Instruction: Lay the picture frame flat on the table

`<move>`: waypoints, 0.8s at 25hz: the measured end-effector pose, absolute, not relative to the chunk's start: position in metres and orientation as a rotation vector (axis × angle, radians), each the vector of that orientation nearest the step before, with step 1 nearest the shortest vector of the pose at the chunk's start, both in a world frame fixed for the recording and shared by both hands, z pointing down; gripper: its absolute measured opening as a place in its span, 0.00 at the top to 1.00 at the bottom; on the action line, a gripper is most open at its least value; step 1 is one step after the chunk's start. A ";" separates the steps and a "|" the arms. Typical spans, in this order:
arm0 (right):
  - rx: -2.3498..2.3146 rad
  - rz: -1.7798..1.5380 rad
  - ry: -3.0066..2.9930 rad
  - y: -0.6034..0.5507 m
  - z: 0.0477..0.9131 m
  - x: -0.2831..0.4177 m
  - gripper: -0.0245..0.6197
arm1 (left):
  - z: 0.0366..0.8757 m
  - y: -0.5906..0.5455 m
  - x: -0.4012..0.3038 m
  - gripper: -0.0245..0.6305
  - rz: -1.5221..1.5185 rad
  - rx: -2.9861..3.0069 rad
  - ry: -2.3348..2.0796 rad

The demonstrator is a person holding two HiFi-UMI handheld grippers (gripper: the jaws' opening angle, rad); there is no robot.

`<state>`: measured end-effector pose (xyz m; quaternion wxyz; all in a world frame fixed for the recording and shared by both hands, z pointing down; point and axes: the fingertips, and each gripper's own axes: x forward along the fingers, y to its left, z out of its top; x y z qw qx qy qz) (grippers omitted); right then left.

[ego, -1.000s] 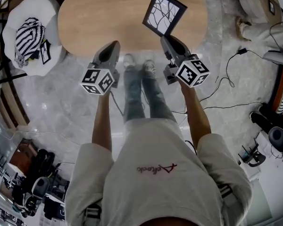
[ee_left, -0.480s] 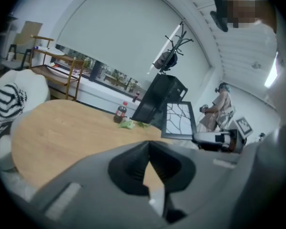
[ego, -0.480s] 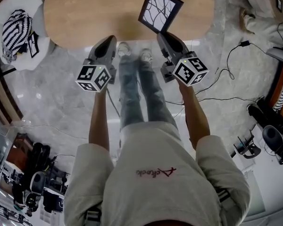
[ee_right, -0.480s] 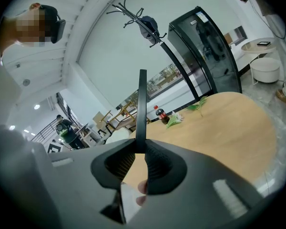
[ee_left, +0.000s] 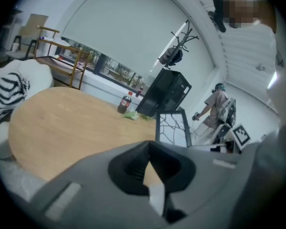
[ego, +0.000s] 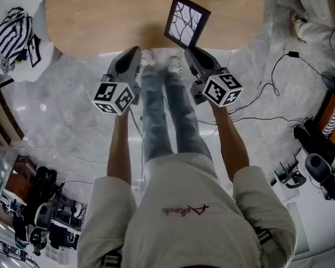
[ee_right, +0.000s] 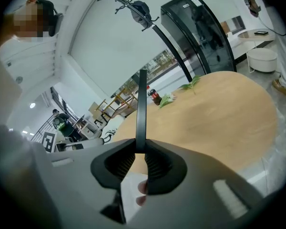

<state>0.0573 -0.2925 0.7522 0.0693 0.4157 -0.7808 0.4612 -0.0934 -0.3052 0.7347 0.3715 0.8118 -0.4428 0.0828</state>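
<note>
Black-rimmed picture frame [ego: 186, 22] not yet flat on the oval wooden table [ego: 100, 15].
The right gripper [ego: 190, 50] clamps its edge, holding it tilted; the left gripper [ego: 136, 51] is closed, empty.

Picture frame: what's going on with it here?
A person holds a gripper in each hand. The right gripper is clamped on the edge of the black picture frame, holding it up on edge over the near side of the wooden table. The left gripper is shut and empty, beside it. The frame is not yet lying flat.
</note>
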 end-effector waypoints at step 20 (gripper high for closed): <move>1.153 1.510 -2.184 -0.330 0.865 -0.018 0.86 | 0.775 -0.309 -0.136 0.96 0.210 2.030 -1.149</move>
